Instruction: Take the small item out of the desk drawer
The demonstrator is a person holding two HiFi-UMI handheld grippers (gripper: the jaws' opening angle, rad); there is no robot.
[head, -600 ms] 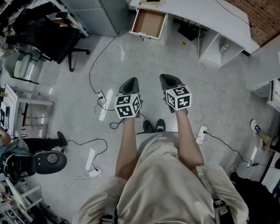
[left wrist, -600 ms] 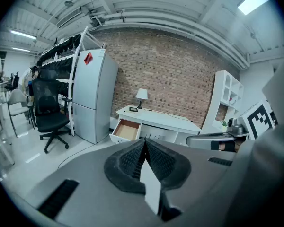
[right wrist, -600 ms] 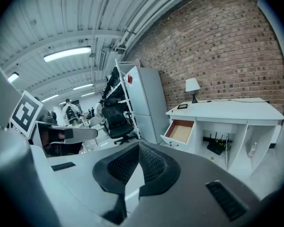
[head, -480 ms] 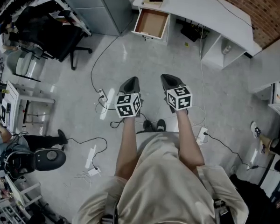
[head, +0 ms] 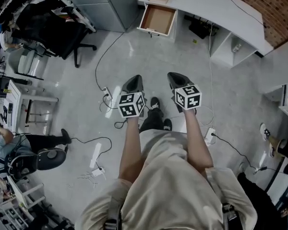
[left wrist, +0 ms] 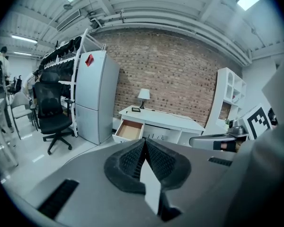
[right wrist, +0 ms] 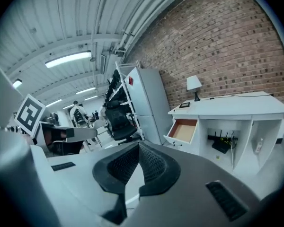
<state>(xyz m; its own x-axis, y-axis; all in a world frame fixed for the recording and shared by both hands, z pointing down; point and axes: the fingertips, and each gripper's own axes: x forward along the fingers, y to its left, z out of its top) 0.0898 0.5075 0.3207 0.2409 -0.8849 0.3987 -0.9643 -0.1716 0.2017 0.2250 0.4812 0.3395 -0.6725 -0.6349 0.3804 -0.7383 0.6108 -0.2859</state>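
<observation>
Black shoe point(head: 154, 102) stepped forward, rectangular brown-lined drawer point(head: 158, 19) open

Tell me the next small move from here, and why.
Probably step forward toward the desk: its open drawer is well ahead and looks out of reach, and both the left gripper and the right gripper are shut and empty.

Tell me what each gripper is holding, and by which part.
Nothing. The left gripper and the right gripper are both shut and empty, far from the open drawer.
</observation>
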